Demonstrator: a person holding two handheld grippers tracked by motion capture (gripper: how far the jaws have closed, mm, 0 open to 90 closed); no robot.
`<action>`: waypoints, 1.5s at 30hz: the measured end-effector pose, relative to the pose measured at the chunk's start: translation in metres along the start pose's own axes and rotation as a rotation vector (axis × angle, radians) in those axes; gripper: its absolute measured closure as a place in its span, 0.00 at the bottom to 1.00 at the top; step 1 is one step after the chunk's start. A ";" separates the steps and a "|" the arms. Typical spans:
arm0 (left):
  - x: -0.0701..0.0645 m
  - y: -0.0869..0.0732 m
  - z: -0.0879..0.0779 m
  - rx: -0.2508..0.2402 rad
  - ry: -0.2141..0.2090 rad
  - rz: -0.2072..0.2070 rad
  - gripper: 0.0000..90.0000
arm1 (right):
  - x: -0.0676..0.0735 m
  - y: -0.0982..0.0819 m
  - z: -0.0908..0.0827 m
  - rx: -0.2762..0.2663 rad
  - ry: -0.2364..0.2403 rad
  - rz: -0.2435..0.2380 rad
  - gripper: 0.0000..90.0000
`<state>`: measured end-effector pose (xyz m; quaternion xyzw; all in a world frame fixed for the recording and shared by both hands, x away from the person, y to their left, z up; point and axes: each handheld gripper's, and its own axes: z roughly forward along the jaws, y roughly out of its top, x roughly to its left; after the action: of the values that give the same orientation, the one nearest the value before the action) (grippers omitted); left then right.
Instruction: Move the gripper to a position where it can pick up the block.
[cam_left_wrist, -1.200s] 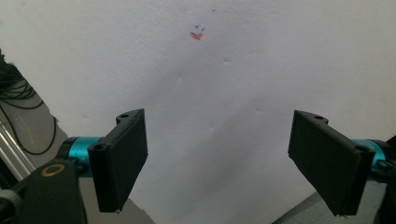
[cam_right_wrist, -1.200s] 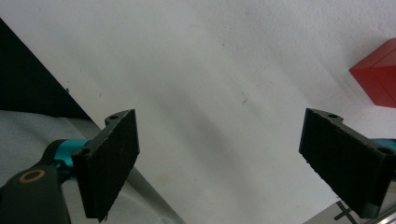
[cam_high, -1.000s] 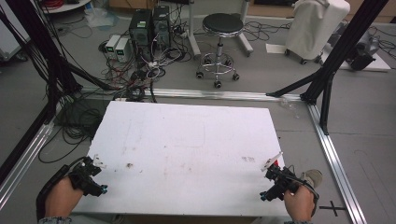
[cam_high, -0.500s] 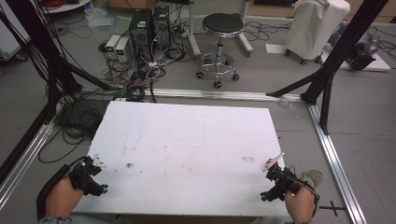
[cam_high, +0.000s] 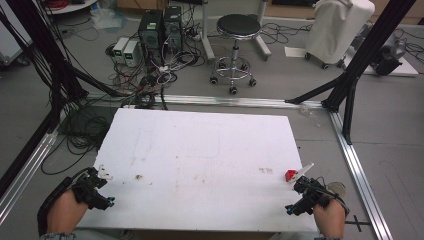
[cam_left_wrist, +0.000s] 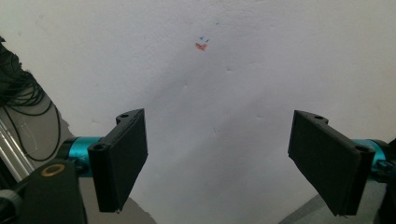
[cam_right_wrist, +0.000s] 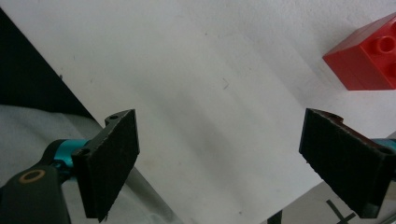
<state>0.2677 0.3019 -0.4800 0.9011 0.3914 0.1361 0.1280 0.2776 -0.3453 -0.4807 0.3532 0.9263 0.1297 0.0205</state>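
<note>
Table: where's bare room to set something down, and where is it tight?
The table is bare across its middle and far half, from the left tool across to the red brick. The right tool sits beside that brick, so the near right corner is the tight spot.

table (cam_high: 200, 150): open middle | red brick (cam_high: 290, 175): beside right tongs (cam_high: 301, 196)

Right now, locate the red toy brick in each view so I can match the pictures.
High view: the red toy brick lies near the white table's right edge, just ahead of the right gripper.
Left gripper view: not in it.
Right gripper view: the brick is at the upper right, above the right finger.
Shared landmark: the white table.
</note>
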 end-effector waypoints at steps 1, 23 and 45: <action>0.000 0.000 0.000 -0.002 0.002 0.000 0.22 | -0.003 -0.002 -0.002 -0.009 0.005 -0.015 0.13; 0.000 0.000 0.001 0.001 0.000 0.000 0.22 | -0.057 -0.021 -0.008 0.005 0.027 -0.278 0.13; -0.001 0.003 0.002 0.009 -0.005 0.003 0.22 | -0.106 0.022 -0.027 0.052 0.049 -0.430 0.13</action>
<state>0.2694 0.2987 -0.4811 0.9025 0.3905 0.1324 0.1244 0.3676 -0.4051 -0.4546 0.1445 0.9836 0.1070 0.0159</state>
